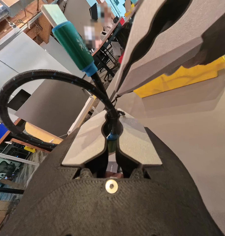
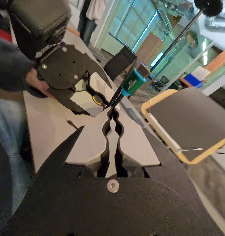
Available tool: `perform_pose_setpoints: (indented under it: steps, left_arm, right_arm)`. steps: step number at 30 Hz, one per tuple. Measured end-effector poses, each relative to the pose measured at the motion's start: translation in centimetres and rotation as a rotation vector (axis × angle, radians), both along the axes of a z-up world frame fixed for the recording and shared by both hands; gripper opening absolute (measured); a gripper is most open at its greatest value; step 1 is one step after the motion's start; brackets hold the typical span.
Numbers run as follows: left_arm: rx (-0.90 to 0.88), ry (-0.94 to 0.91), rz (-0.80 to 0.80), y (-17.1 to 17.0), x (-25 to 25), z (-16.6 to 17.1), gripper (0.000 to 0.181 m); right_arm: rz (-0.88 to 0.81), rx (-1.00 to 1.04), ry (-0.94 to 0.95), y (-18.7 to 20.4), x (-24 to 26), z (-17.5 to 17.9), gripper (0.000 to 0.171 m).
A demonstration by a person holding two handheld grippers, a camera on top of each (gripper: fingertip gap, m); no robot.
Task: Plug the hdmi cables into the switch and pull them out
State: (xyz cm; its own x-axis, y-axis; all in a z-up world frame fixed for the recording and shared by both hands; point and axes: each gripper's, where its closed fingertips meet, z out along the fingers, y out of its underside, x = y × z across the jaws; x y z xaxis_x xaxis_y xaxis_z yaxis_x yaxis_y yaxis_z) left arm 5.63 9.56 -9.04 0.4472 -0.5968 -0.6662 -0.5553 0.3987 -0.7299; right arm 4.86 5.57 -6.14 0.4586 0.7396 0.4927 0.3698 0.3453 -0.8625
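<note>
Left tongs [image 1: 112,122] are clamped on the black braided HDMI cable [image 1: 32,75], gripping it where two runs of the cable are bundled by a tie, just behind a second teal-collared plug [image 1: 112,137] seated between the pads. Right tongs [image 2: 112,109] are pressed together at the tips, pinching the same bundled cable just below the free connector.

The free connector [image 1: 73,47] has a green body with teal collars at both ends and a bare metal plug tip. It stands above the left tongs, held in the air and clear of the counter [image 2: 45,127]. From the bundle the cable sweeps out in a wide loop to the left of the connector.

No switch can be identified in either view, so the step in hand appears to be handling or re-gripping a cable that is out of its port, not insertion. The next move calls for locating the switch port, turning the metal tip toward it and aligning it squarely before pushing.

Beyond the connector lie a dark panel with a tan rim [image 2: 186,121] and blurred office furniture.
</note>
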Motion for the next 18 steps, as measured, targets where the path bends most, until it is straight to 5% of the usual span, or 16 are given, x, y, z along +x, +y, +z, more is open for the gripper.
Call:
perform_pose_setpoints:
  steps: [12, 18]
  left_arm:
    - [0.172, -0.071, -0.002, -1.1, 0.2, 1.8, 0.006]
    - [0.133, -0.11, -0.043, -1.2, 0.5, 1.4, 0.006]
  right_arm:
    - [0.454, -1.061, 0.958, -0.5, -0.1, -0.8, 0.0]
    - [0.448, -0.99, 0.974, -0.9, 0.1, -1.1, 0.0]
